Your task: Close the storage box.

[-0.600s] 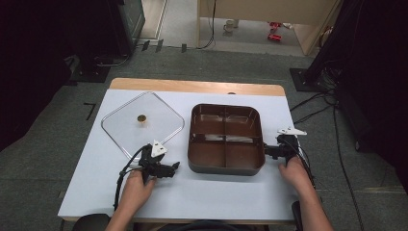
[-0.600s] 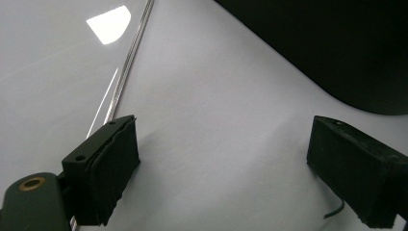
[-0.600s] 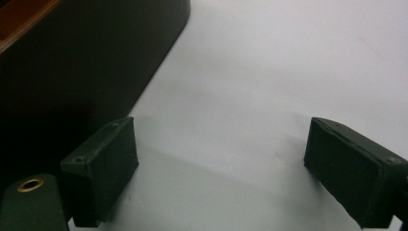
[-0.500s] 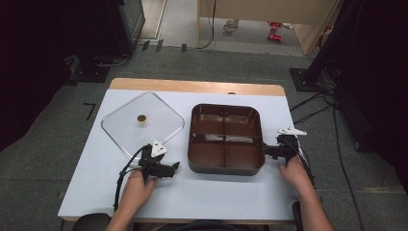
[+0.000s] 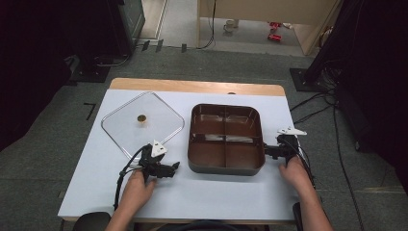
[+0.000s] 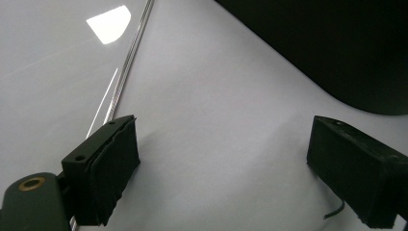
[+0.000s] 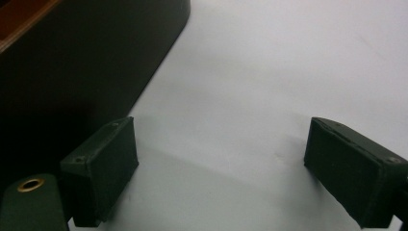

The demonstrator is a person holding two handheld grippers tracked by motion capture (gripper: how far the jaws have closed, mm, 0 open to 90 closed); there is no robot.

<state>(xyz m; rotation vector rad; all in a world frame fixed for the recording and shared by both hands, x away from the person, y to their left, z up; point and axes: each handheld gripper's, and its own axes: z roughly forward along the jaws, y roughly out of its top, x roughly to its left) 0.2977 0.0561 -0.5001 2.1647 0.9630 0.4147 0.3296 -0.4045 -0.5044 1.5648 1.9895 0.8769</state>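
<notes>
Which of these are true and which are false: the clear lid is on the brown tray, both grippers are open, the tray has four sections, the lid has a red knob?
1. The clear lid sits on the brown tray. False: it lies on the table, left of the tray.
2. The left gripper and right gripper are open and empty. True.
3. The tray has four sections. True.
4. The lid's knob is red. False: it looks golden brown.

A white desk [image 5: 207, 192] with a wooden strip along its far edge stands on grey carpet [image 5: 43, 173]. Black cables [image 5: 308, 108] trail across the floor at right; red cans [image 5: 275, 31] lie beyond.
</notes>
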